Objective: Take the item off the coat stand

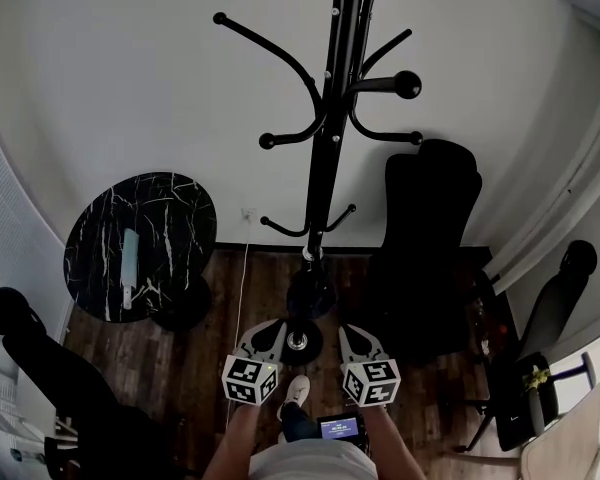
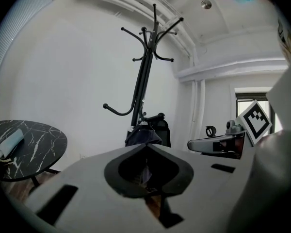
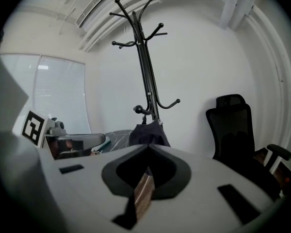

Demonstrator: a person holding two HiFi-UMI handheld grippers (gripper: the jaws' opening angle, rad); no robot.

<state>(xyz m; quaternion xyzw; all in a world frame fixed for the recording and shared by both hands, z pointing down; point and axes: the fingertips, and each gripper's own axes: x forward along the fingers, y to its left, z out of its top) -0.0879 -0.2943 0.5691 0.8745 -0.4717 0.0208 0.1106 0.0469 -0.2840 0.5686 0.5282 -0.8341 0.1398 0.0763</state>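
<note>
The dark item [image 1: 311, 293] hangs low on the coat stand [image 1: 330, 138], close against the pole and just above its round base. From the head view it is only a rounded dark lump. The right gripper view shows the item [image 3: 148, 134] as limp, bluish-dark cloth draped beneath a low ball-tipped hook, and the left gripper view catches the same drape (what kind of thing it is I cannot tell). In both gripper views the gripper's own body covers the item's lower edge. The left gripper [image 1: 265, 336] and right gripper [image 1: 357, 340] sit side by side before the stand's base, apart from the item, each with its jaws pressed together on nothing. Left of the stand is a round black marble desk [image 1: 170, 203] carrying a pale oblong thing [image 1: 130, 256]. A black office chair [image 1: 430, 238] stands to the right, on the wood floor [image 1: 195, 368].
</note>
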